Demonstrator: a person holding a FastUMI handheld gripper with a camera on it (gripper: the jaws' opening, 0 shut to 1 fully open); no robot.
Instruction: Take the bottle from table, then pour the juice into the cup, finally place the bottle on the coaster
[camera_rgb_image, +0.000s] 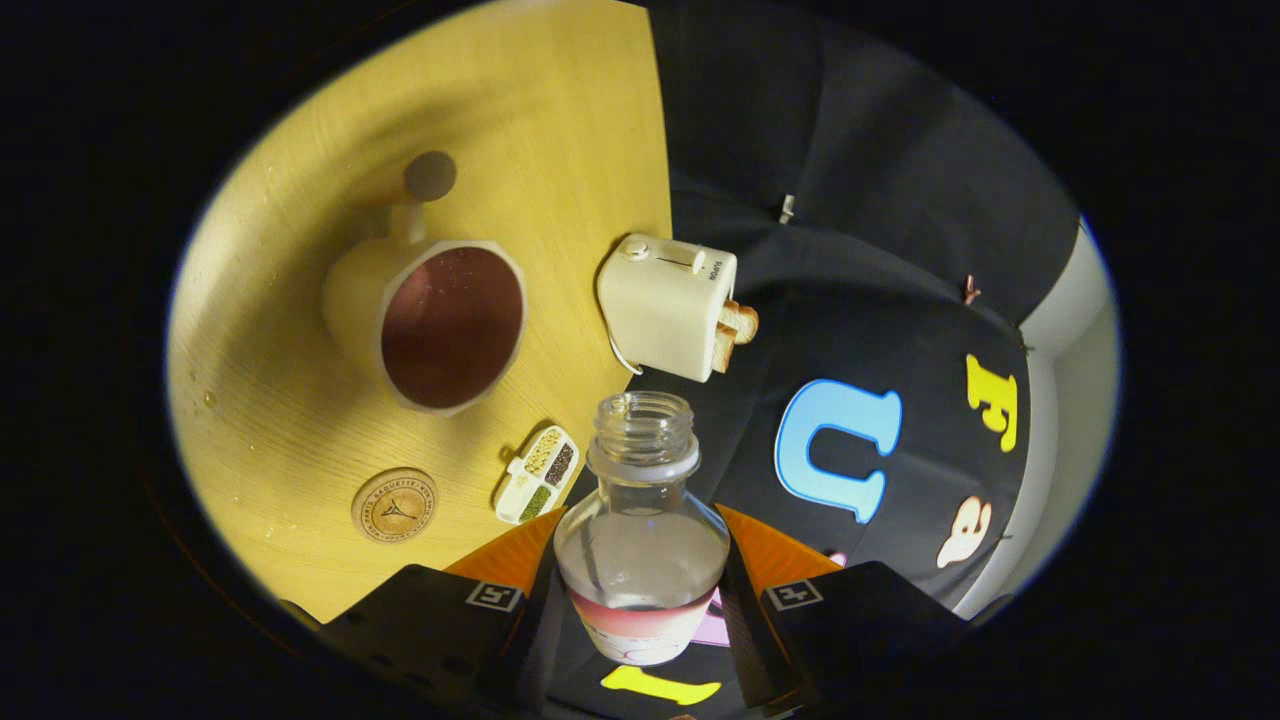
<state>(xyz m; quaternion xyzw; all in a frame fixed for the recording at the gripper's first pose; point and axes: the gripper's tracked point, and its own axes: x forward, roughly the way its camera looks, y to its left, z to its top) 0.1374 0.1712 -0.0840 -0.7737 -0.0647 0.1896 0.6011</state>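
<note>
gripper (641, 575) fingers clamp the bottle (641, 540) over the wooden table (300, 430) by the dark cloth wall (880, 250).

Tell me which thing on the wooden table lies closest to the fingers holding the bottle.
The small white divided tray of seeds, just left of the clear plastic bottle clamped in the hand-held gripper. The round wooden coaster lies farther left.

I can't make out the ring of lettering stamped on the round wooden coaster (394, 505) on the bench, and the small dark word on the cream toaster (668, 305) stays illegible too
</note>
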